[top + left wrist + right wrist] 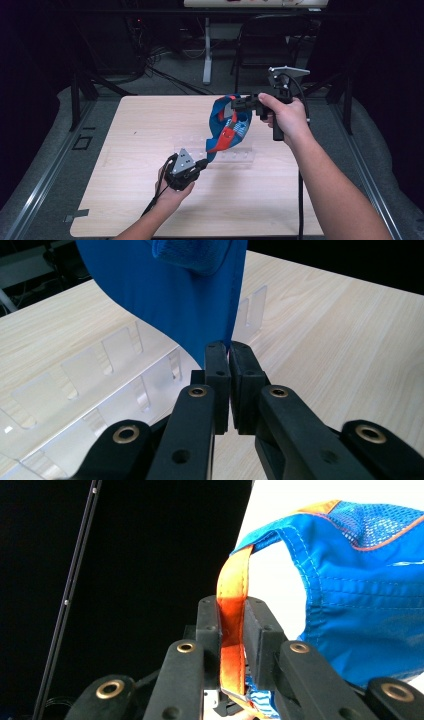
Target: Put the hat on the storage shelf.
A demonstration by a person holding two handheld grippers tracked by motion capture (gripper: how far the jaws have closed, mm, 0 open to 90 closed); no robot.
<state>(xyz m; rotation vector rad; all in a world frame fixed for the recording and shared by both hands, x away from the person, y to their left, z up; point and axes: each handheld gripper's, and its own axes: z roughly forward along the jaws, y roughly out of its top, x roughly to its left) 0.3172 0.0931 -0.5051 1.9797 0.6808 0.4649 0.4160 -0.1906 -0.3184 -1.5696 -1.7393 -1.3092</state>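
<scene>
Person at the counter (150, 210) w/ a gripper in each hand. Right gripper (239, 104) is up in the air over the far-right part of the counter, hand wrapped round its handle, grey plate on top. Its jaws are clamped on an orange strap (231, 625) of a blue fabric item (226, 127) – blue cloth w/ red/orange trim & a mesh patch, can't tell exactly what sort of garment or bag. In the right gripper view the strap runs straight down btwn the two black jaws, blue cloth hanging off to the side.

Left gripper (204, 162) sits low, near the middle of the counter, a bit toward the near edge. Jaws shut tight on the bottom edge of the same blue fabric; in the left gripper view the cloth's lower tip disappears btwn the closed jaws (229, 365). So the item hangs stretched btwn the two grippers, off the counter surface.

Clear plastic rack (230, 156) w/ upright dividers lies on the counter just under/behind the cloth, about centre
</scene>
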